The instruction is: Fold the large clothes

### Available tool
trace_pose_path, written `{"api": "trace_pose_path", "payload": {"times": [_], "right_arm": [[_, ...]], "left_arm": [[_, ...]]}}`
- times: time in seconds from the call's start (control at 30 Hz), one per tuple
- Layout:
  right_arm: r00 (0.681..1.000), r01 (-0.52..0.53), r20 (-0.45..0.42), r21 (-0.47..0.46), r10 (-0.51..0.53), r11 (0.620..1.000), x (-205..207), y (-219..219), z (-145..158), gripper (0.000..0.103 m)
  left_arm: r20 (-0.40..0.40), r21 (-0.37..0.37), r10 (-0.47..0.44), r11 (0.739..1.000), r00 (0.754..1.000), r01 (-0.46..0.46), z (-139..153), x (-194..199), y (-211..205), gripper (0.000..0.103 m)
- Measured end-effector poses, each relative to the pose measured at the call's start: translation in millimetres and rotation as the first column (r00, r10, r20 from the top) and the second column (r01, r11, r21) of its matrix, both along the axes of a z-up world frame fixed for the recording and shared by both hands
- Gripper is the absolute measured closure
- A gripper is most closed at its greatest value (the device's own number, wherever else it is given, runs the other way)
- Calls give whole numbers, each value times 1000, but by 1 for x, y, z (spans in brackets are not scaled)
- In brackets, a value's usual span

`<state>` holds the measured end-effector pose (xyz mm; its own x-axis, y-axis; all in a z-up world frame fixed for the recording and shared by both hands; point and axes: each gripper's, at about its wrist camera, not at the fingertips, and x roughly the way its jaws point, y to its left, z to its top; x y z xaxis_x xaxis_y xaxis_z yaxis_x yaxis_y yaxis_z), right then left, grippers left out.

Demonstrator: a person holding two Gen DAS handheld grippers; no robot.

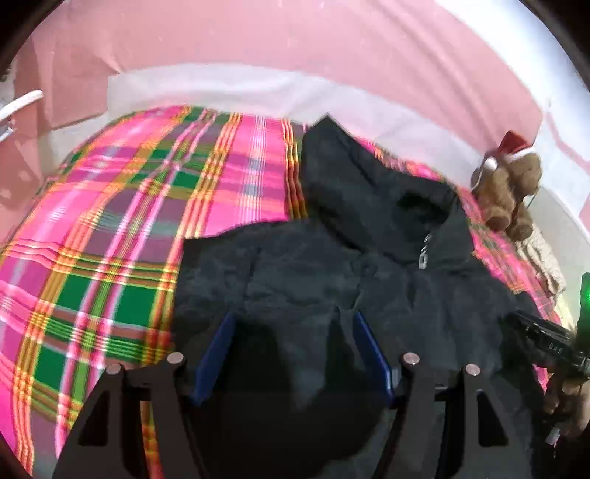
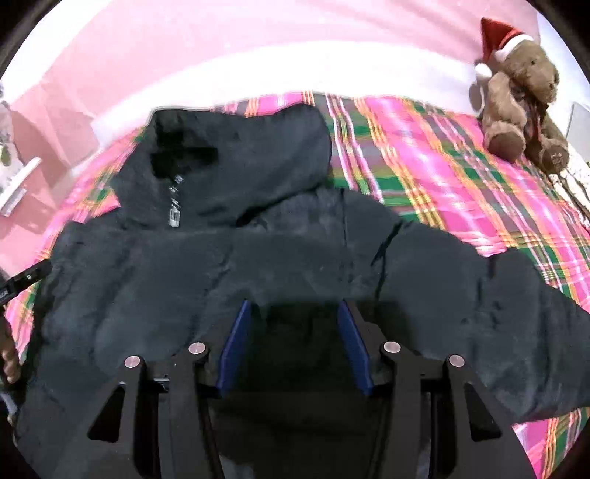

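A large black hooded jacket [image 1: 332, 265] lies spread on a pink plaid blanket [image 1: 121, 228], hood toward the far side, its zipper pull at the collar [image 1: 423, 254]. In the right wrist view the jacket [image 2: 258, 250] fills the middle, with one sleeve stretched out to the right [image 2: 516, 317]. My left gripper [image 1: 295, 324] hangs open over the jacket's near left part, blue fingers [image 1: 217, 346] wide apart. My right gripper [image 2: 293, 313] hangs open over the jacket's near middle, blue fingers [image 2: 236, 342] apart. Neither holds cloth.
A brown teddy bear with a red Santa hat [image 2: 520, 99] sits at the blanket's far right corner; it also shows in the left wrist view [image 1: 509, 188]. White bedding [image 1: 239, 84] and a pink sheet [image 1: 295, 33] lie beyond the blanket [image 2: 442, 158].
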<state>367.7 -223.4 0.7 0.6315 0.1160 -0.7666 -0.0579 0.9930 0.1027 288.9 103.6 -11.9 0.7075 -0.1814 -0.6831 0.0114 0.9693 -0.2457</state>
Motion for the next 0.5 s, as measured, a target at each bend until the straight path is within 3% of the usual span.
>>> {"api": "trace_pose_path", "payload": {"times": [0.13,0.23,0.4,0.5], "right_arm": [[996,3,-92,-28,-5,1000,2,-5,-30,53],[995,-2,-96,2,3,1000,1,-10,-47,53],[994,27,-107,0,-27,1000,-10,-12,-34,53],[998,36,-48,3,-35,999,-41,-12,-13,53]], "left_arm": [[-84,36,23,999,996,-20,-28,1,6,34],[-82,34,19,999,996,-16,-36,0,5,34],[-75,93,37,995,996,-30,-21,-13,-3,34],[-50,113,31,993,998,-25,-4,-37,-9,34]]}}
